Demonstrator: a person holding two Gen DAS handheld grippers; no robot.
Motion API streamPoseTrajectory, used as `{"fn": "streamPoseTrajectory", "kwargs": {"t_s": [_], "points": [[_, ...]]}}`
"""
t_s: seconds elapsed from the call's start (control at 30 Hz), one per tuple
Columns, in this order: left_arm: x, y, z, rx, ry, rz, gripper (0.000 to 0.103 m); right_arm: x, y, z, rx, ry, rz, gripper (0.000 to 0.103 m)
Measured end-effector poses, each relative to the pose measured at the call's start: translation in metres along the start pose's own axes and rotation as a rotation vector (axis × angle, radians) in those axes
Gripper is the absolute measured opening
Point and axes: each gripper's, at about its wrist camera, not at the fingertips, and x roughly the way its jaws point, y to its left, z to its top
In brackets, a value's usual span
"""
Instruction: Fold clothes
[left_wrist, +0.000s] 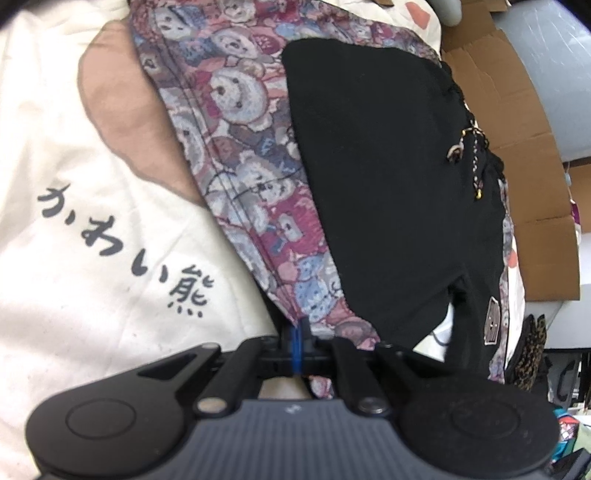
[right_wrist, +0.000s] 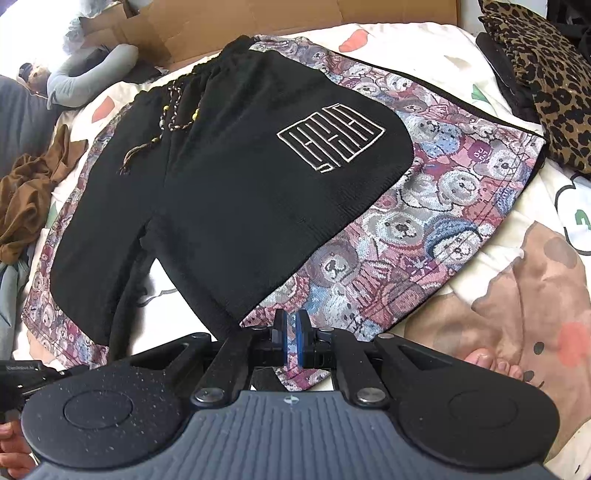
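While both grippers are pointing steeply down at the bed, a pair of shorts (right_wrist: 236, 177) is lying spread across the cream printed bedsheet (left_wrist: 74, 258), its waistband toward the far edge where a sheet of cardboard (right_wrist: 258, 18) is standing. The shorts are showing black front panels with a white line emblem (right_wrist: 330, 138) on one leg and bear-patterned fabric down the sides, and a beaded drawstring (right_wrist: 173, 110) is trailing from the waist.

The left gripper (left_wrist: 297, 343) is sitting with its jaws pressed fully together, and they are pinching the hem corner of the bear-patterned leg at the near edge of the bed. That fabric is running up and away from the blue pads.

The right gripper (right_wrist: 291, 339) is likewise holding its jaws almost fully together, and a thin fold of the other leg's bear-patterned hem is passing between the blue pads, with more of the fabric showing below them. In the right wrist view, part of the left gripper is showing at the lower left edge, with a bit of the person's hand (right_wrist: 11, 443) beneath it.

A leopard-print garment (right_wrist: 535, 81) is resting at the bed's far right corner, and a crumpled brown cloth (right_wrist: 26, 192) is lying by the left edge. The person's bare toes (right_wrist: 491, 363) are resting on the sheet just right of the right gripper.
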Motion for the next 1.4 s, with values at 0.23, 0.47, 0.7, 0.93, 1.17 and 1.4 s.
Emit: {"fn": "streamPoseTrajectory", "kwargs": {"t_s": [0.23,0.47,0.7,0.93,1.17,1.4], "points": [[-0.017,-0.006,0.003,0.064,0.025,0.031,0.012,0.006,0.005,0.008,-0.013,-0.004,0.027,0.003],[-0.053,0.001,0.016,0.138,-0.026,0.049,0.029,0.022,0.009,0.002,-0.045,0.036,0.021,0.003],[-0.066,0.001,0.062,0.211,-0.132,0.151,0.037,0.031,-0.001,-0.016,-0.021,0.096,-0.009,0.006],[-0.086,0.021,0.117,0.290,-0.215,0.248,0.038,0.030,-0.002,-0.022,-0.047,0.114,-0.016,0.009],[-0.084,0.025,0.148,0.351,-0.239,0.291,0.040,0.029,-0.001,-0.025,-0.051,0.123,-0.019,0.009],[-0.071,0.025,0.160,0.438,-0.249,0.345,0.043,0.029,-0.003,-0.026,-0.053,0.128,-0.018,0.009]]}}
